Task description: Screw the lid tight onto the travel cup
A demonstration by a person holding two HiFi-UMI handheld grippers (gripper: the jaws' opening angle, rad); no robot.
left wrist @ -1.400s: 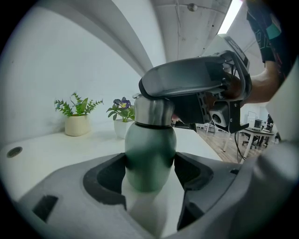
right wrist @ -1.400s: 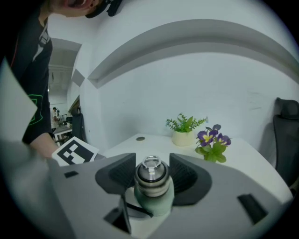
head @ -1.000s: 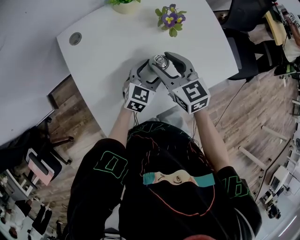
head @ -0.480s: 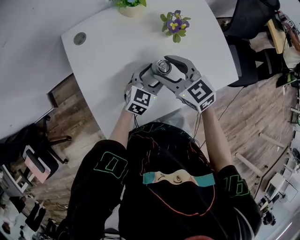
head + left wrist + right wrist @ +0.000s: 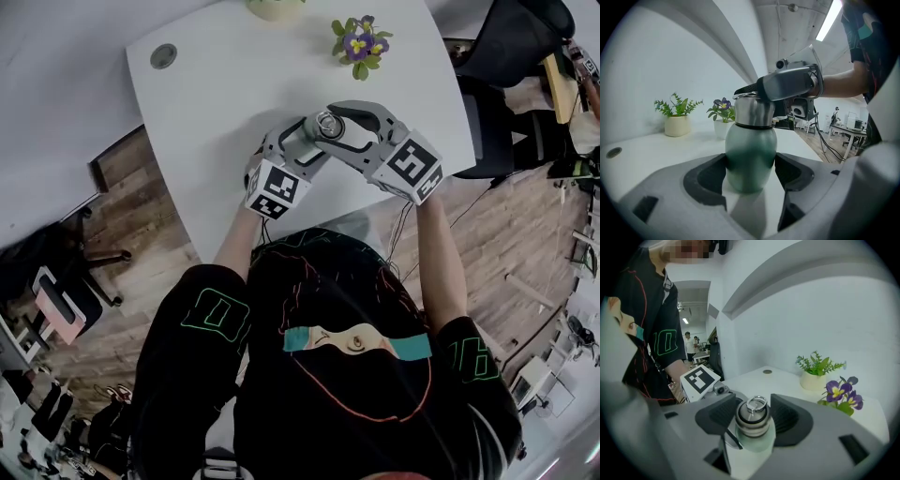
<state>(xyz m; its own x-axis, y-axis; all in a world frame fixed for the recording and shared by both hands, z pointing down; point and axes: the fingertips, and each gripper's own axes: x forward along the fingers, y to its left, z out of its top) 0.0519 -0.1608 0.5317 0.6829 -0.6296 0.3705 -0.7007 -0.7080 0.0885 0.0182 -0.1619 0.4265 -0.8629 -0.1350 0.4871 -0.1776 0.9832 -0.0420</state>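
Note:
A green travel cup (image 5: 750,150) stands on the white table (image 5: 244,75), close to its near edge. My left gripper (image 5: 750,171) is shut on the cup's rounded body, both pads against its sides. The steel lid (image 5: 752,420) with its wire ring sits on the cup's neck. My right gripper (image 5: 753,408) reaches across from the right with the lid between its pads. Its jaws have just been closing, and both pads now touch the lid's sides. From the head view, both grippers meet at the cup (image 5: 323,125), the left gripper (image 5: 302,142) low, the right gripper (image 5: 336,122) at the top.
A pot of purple flowers (image 5: 359,42) and a green plant in a cream pot (image 5: 275,7) stand at the table's far side. A round cable grommet (image 5: 163,55) lies at the far left. A black office chair (image 5: 511,56) stands beyond the table's right edge.
The right gripper has swung round the lid, so it now lies more crosswise, its marker cube further right and higher in the picture. The left gripper and cup have stayed put.

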